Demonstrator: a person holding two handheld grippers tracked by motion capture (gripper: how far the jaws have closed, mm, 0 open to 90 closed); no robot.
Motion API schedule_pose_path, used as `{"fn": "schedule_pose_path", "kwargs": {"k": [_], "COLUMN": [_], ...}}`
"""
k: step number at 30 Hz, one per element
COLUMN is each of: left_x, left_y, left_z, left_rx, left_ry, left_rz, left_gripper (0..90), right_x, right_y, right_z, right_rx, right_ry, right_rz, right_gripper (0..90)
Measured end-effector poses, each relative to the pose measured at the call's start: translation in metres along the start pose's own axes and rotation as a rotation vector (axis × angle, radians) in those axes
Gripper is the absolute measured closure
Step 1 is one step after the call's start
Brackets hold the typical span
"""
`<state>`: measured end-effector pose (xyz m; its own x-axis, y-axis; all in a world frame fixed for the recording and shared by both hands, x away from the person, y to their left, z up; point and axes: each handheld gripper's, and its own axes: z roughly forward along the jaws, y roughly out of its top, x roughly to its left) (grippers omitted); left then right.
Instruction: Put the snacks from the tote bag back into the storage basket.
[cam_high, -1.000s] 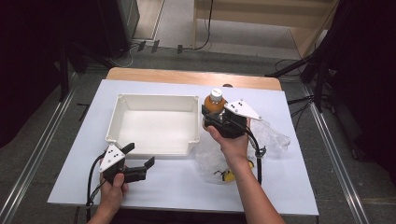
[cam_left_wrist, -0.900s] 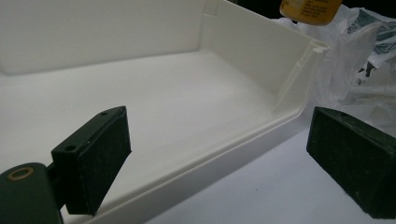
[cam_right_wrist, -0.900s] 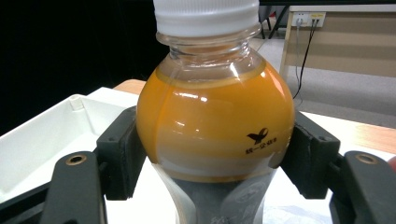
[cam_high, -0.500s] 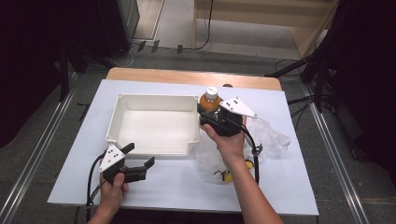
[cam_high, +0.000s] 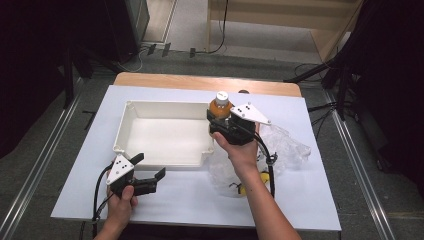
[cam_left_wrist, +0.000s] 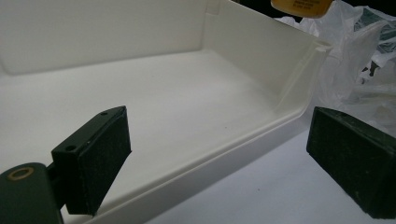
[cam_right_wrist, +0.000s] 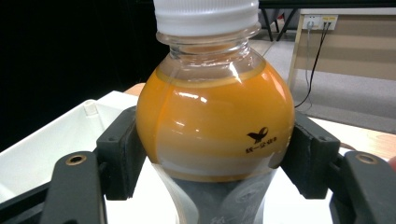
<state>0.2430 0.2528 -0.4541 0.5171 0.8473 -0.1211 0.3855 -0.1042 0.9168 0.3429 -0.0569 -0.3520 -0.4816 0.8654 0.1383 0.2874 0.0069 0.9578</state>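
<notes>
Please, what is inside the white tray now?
The white tray looks empty: its bare floor shows in the high view and left gripper view. The orange bottle, gripped by the right claw, is at its right rim, hiding that corner.

Grey carpet floor spreads around the worktop, which wears a white sheet with a strip of bare wood showing along its far edge; metal rails run along the floor on both sides; black cables snake across the floor beyond the far edge; a pale wooden cabinet stands at the back right; dark drapes close in on both flanks; in the right gripper view, a wall socket sits on the wooden panel with leads hanging down.
</notes>
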Motion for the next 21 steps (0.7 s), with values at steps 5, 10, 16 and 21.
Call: {"fn": "schedule_pose_path", "kwargs": {"k": [5, 10, 16, 21], "left_x": [0.0, 0.0, -0.001, -0.001], "left_y": [0.0, 0.0, 0.0, 0.0], "left_z": [0.0, 0.0, 0.0, 0.0], "left_rx": [-0.001, -0.002, -0.003, -0.004], "left_ry": [-0.001, -0.001, 0.006, 0.009], "left_rz": [0.001, 0.001, 0.005, 0.006], "left_gripper": [6.6, 6.7, 6.6, 6.7], "right_x": [0.003, 0.007, 0.01, 0.012], "right_y": [0.003, 0.004, 0.004, 0.003], "right_z": [0.002, 0.004, 0.007, 0.009], "right_rx": [-0.009, -0.008, -0.005, -0.004], "right_ry": [0.006, 0.011, 0.015, 0.021], "right_rz": [-0.003, -0.01, -0.01, -0.011], "right_gripper": [31.5, 31.5, 31.5, 31.5]}}
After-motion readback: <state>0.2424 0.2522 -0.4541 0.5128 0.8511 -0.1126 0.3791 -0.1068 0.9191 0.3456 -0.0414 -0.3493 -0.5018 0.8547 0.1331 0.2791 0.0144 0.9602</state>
